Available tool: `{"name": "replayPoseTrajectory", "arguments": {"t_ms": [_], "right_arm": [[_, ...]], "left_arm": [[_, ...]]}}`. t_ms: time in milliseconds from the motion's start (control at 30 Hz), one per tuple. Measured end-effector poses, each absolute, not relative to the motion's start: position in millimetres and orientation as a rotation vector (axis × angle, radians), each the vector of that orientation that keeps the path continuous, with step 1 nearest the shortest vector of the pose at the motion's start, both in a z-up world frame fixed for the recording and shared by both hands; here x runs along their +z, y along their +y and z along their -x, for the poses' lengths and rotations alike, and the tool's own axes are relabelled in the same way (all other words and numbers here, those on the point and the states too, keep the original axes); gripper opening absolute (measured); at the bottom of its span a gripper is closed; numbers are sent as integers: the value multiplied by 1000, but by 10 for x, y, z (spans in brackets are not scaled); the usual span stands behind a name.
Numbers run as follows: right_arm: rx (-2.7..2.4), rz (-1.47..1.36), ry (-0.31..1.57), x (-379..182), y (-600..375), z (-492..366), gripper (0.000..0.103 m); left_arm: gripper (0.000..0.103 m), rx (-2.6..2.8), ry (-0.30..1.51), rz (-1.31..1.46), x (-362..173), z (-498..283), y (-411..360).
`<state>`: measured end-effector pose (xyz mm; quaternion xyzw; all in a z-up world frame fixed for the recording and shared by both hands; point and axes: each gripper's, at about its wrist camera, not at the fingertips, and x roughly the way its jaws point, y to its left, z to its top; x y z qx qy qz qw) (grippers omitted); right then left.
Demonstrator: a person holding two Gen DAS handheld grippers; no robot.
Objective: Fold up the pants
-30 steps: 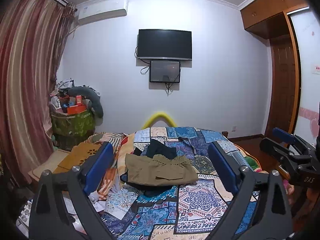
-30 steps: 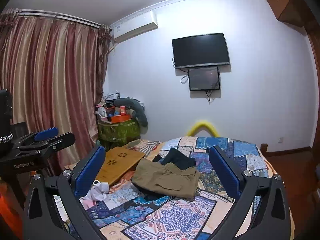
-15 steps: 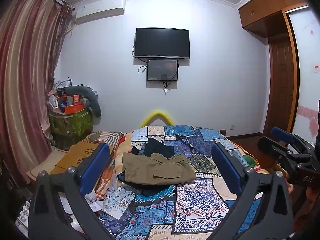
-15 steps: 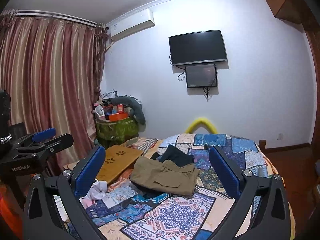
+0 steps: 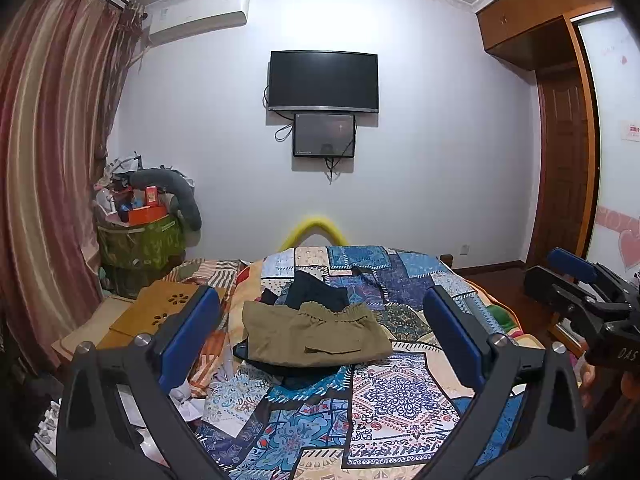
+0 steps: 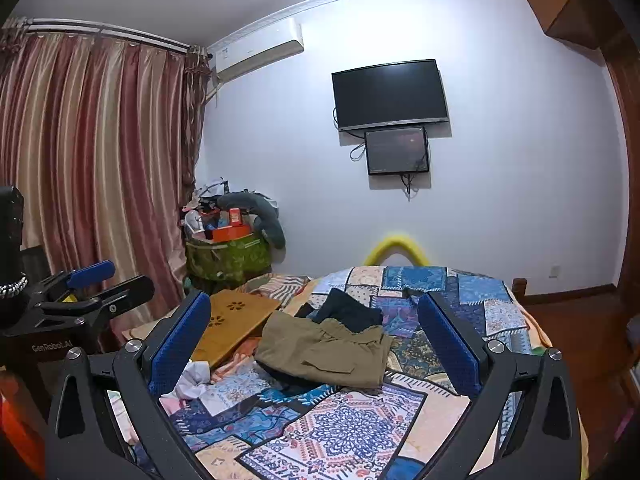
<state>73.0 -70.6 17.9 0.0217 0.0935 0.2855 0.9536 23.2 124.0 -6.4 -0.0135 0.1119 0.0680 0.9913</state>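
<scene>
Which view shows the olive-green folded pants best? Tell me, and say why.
The left wrist view: the olive-green folded pants lie nearly face-on, centred between the open gripper fingers, elastic waistband clear. The right wrist view shows them at an angle, side pocket visible, waistband partly against the black garment.

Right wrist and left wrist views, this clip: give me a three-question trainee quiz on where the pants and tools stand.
1. True or false: the left tool is shut on the olive pants.
2. What lies directly under the olive pants? A) dark garment B) wooden board C) pillow
3. Fill in: both tools, including the right tool, hang above the patchwork ____, touching nothing.

Key: 1 false, both tools are open and apart from the cloth; 2 A; 3 bedspread.
</scene>
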Motion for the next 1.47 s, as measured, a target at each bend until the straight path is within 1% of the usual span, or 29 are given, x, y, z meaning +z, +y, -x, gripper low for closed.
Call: {"name": "replayPoseTrajectory", "arguments": {"t_ms": [1467], "right_arm": [[542, -52, 213, 147, -803, -803, 103]], "left_arm": [[103, 26, 286, 11, -163, -379, 1199]]}}
